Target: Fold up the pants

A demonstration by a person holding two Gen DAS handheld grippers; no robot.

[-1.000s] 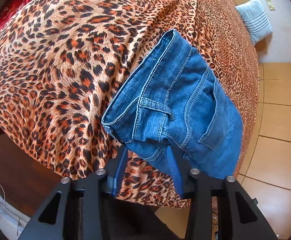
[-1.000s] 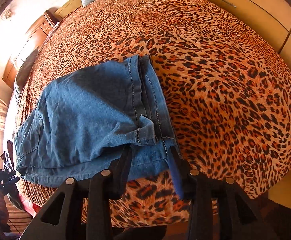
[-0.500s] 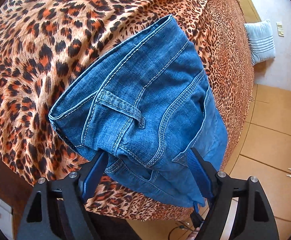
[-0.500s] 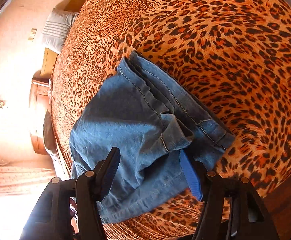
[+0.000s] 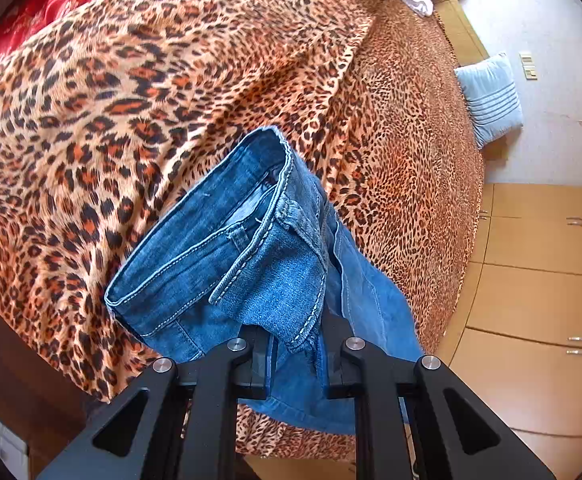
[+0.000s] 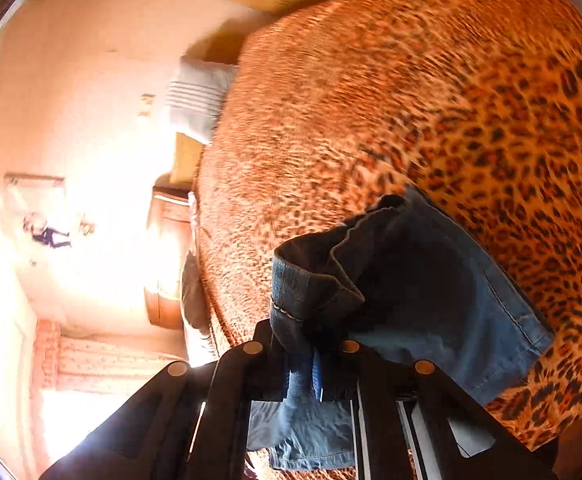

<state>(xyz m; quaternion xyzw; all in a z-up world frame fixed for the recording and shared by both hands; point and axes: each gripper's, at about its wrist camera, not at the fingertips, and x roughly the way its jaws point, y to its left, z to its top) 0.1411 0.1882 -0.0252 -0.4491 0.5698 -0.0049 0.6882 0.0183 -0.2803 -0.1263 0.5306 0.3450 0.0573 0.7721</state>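
Note:
Blue denim pants [image 5: 227, 264] lie folded near the front edge of a bed with a leopard-print cover [image 5: 139, 80]. My left gripper [image 5: 297, 354] is shut on the waistband end, which bunches up between its fingers and is lifted off the cover. In the right wrist view the hem end of the pants [image 6: 431, 300] hangs from my right gripper [image 6: 313, 364], shut on a fold of the denim. That view is tilted and blurred.
A pale striped pillow [image 5: 491, 100] lies at the far side of the bed, with wooden cupboard doors [image 5: 539, 280] to the right. A red cloth [image 5: 47, 4] lies at the far left. Bright window light washes out the left of the right wrist view.
Both grippers stood open around the denim edges and have now closed on them. Each end of the pants has risen off the cover, and the right wrist view has rolled sideways.

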